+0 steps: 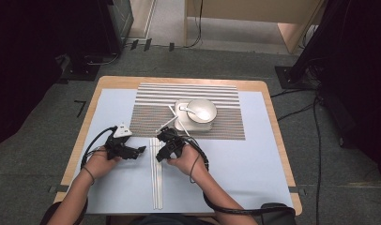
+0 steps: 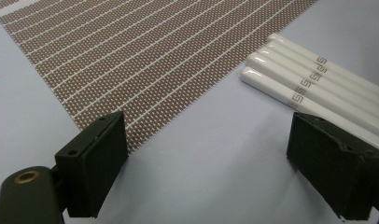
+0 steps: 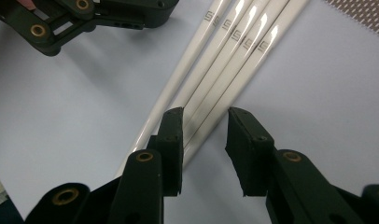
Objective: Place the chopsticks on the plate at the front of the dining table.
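Chopsticks [image 1: 156, 176], white and lying side by side in a tight row, rest on the pale blue cover of the table [image 1: 245, 178], running from just below the striped placemat [image 1: 146, 117] toward the person's edge. In the high view the right tongs [image 1: 161, 146] hang over the far end of that row, while the left tongs [image 1: 140, 150] sit just beside it on the left, pointing toward it. Farther off on the placemat stands a bowl [image 1: 203, 111] with a spoon [image 1: 188, 110] in it, on a square plate [image 1: 179, 123], and two more white chopsticks [image 1: 170, 118] lean against that plate.

In the left gripper view the left tongs [image 2: 206, 163] stand wide apart with nothing but bare table cover between the jaws. The placemat [image 2: 145, 60] fills the upper left, and the ends of the chopsticks [image 2: 299, 84] (each marked with a small grey key pattern) lie at the upper right, partly behind the right-hand jaw.

In the right gripper view the right tongs [image 3: 204, 140] are partly open, the jaws a modest gap apart and held over the chopsticks [image 3: 225, 56]; two or three of the sticks pass under that gap, and whether the pads touch any of them I cannot tell. The left tongs [image 3: 99, 14] show at the top left, and a corner of the placemat [image 3: 365, 9] at the top right.
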A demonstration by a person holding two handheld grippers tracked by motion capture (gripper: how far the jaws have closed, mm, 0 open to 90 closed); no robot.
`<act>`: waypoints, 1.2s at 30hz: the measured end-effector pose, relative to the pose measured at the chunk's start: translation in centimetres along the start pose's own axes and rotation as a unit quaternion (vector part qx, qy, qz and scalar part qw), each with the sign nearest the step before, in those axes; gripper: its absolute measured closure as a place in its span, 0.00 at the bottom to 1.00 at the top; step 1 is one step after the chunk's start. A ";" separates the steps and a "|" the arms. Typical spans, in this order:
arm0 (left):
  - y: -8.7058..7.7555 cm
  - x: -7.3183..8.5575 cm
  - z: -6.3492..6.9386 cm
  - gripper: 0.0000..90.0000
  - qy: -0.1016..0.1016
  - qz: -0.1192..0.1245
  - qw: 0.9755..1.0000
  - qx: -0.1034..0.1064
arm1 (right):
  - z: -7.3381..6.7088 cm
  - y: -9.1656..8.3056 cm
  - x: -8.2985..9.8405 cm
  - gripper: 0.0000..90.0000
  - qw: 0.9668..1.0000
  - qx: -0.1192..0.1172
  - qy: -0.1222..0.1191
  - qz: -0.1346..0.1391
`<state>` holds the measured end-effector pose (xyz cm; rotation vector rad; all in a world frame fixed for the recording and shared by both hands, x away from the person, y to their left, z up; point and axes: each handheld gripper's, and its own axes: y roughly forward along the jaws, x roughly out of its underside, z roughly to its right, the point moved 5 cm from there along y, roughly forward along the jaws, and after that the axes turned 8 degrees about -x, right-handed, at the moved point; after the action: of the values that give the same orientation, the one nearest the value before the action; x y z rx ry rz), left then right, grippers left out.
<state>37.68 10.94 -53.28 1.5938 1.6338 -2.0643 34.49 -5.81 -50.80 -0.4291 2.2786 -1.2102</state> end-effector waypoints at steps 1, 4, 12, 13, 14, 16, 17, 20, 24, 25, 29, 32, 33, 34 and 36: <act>0.0 0.0 0.0 0.13 0.000 0.000 1.000 0.000 | 0.0 0.1 0.0 0.75 1.000 0.003 -0.002 0.000; 0.0 0.0 0.0 0.13 -0.001 0.000 1.000 0.000 | -0.1 0.2 0.0 0.75 1.000 0.007 -0.003 -0.001; 0.0 0.0 0.0 0.13 -0.002 0.001 1.000 0.000 | -0.2 0.1 0.1 0.76 1.000 0.026 -0.015 -0.004; 0.0 0.0 0.0 0.13 -0.002 0.001 1.000 0.000 | -0.3 0.1 0.1 0.76 0.999 0.028 -0.016 -0.004; 0.0 0.0 0.0 0.13 -0.001 0.001 1.000 0.000 | -0.3 0.1 0.2 0.76 0.999 0.030 -0.018 -0.004; 0.0 0.0 0.0 0.13 -0.002 0.001 1.000 0.000 | -0.3 0.1 0.2 0.76 0.999 0.031 -0.019 -0.004; 0.0 0.0 0.0 0.13 -0.002 0.001 1.000 0.000 | -0.3 0.1 0.2 0.75 0.999 0.032 -0.018 -0.004; 0.0 0.0 0.0 0.13 -0.002 0.001 1.000 0.000 | -0.4 0.2 0.1 0.75 0.999 0.035 -0.018 -0.002; 0.0 0.0 0.0 0.13 -0.002 0.001 1.000 0.000 | -0.5 0.3 0.1 0.76 0.999 0.039 -0.020 -0.004; 0.0 0.0 0.0 0.13 -0.002 0.001 1.000 0.000 | -0.6 0.3 0.0 0.76 0.999 0.045 -0.027 -0.005; 0.0 0.0 0.0 0.13 -0.002 0.001 1.000 0.000 | -0.6 0.4 0.0 0.77 0.998 0.048 -0.029 -0.006; 0.0 0.0 0.0 0.13 -0.002 0.001 1.000 0.000 | -0.7 0.3 0.1 0.77 0.998 0.058 -0.036 -0.008; 0.0 0.0 0.0 0.13 -0.002 0.001 1.000 0.000 | -0.6 0.3 0.1 0.77 0.998 0.059 -0.037 -0.009; 0.0 0.0 0.0 0.13 -0.002 0.001 1.000 0.000 | -0.6 0.3 0.1 0.77 0.997 0.061 -0.036 -0.010; 0.0 0.0 0.0 0.13 -0.002 0.001 1.000 0.000 | -0.4 0.1 0.2 0.78 0.997 0.063 -0.032 -0.011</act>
<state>37.67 10.91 -53.29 1.5900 1.6309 -2.0652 34.07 -5.56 -50.75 -0.4412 2.1341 -1.3233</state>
